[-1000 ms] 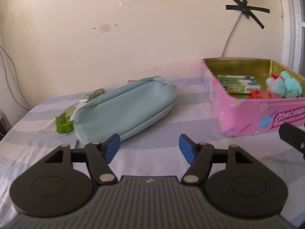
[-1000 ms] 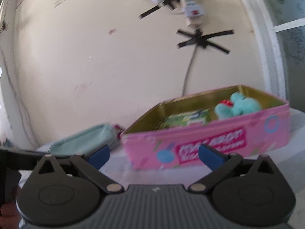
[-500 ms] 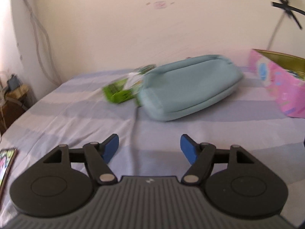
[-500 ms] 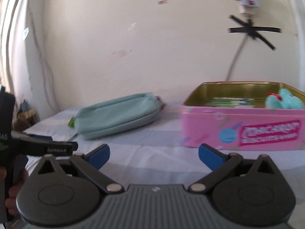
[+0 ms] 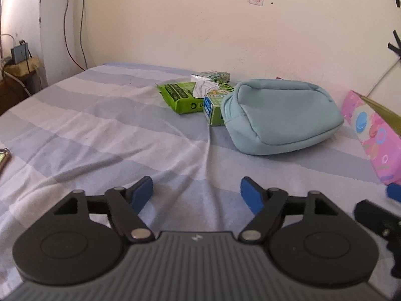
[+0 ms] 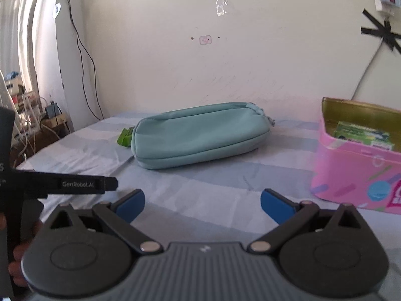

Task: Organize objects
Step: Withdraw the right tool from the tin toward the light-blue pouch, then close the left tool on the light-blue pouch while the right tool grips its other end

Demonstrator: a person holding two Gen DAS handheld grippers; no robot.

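A pale blue pouch [image 5: 283,115] [image 6: 200,134] lies on the striped bedsheet [image 5: 105,130]. Left of it rest a green tissue pack [image 5: 185,96] and a small green-and-blue box [image 5: 213,109]; another small box [image 5: 216,75] sits behind them. A pink tin [image 6: 358,165] [image 5: 373,135] stands open at the right, a green box [image 6: 363,134] inside it. My left gripper [image 5: 196,195] hovers over bare sheet short of the pouch, its jaws opening with nothing between them. My right gripper [image 6: 203,202] is open and empty, between pouch and tin.
A cream wall runs behind the bed, with cables [image 6: 82,50] hanging at the left and taped wires [image 6: 381,33] at the right. A cluttered side stand [image 5: 20,62] sits off the bed's left edge. A flat object [image 5: 3,158] lies at the left edge of the sheet.
Both views have swung left: the pink tin slid to the right edge and the pouch and green packs came to the middle. The left jaws have spread wider.
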